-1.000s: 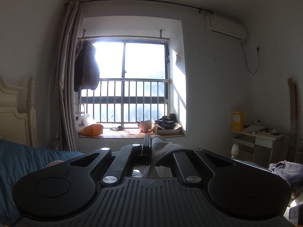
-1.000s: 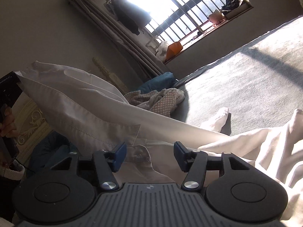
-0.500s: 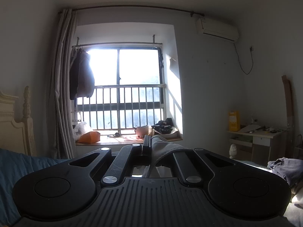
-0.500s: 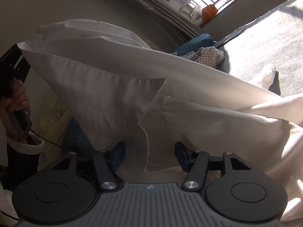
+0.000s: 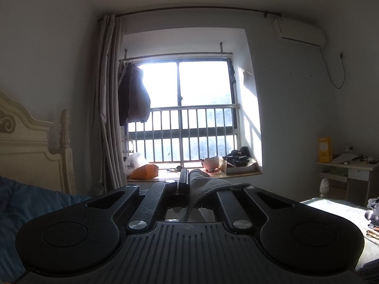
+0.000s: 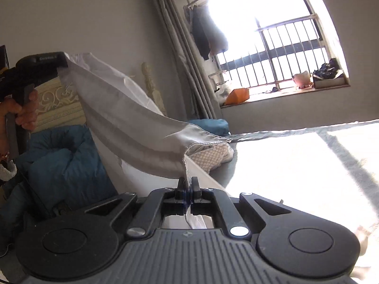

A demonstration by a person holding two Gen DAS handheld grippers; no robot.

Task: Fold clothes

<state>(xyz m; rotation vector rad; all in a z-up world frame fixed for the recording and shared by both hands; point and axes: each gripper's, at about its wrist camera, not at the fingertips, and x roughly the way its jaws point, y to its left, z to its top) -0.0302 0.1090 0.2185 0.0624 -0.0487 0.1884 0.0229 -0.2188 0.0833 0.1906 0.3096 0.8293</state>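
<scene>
A white shirt (image 6: 132,127) hangs stretched in the air between both grippers above the bed. My right gripper (image 6: 188,183) is shut on the shirt's stitched edge, cloth pinched between its pads. In the right wrist view the left gripper (image 6: 59,65) appears at upper left, held by a hand (image 6: 21,111), clamping the shirt's other end. In the left wrist view the left gripper (image 5: 187,179) is shut, with a fold of white shirt cloth (image 5: 206,184) draped over its right finger.
A grey bedspread (image 6: 296,161) lies sunlit below. A patterned garment (image 6: 213,153) and a blue quilt (image 6: 64,165) lie near the cream headboard (image 5: 28,146). Ahead are a barred window (image 5: 189,118), curtain (image 5: 106,108), cluttered sill and a desk (image 5: 348,172) at right.
My right gripper closed on the shirt's edge, rose and rolled toward level. The shirt now hangs taut between both grippers. The left gripper turned slightly, staying shut.
</scene>
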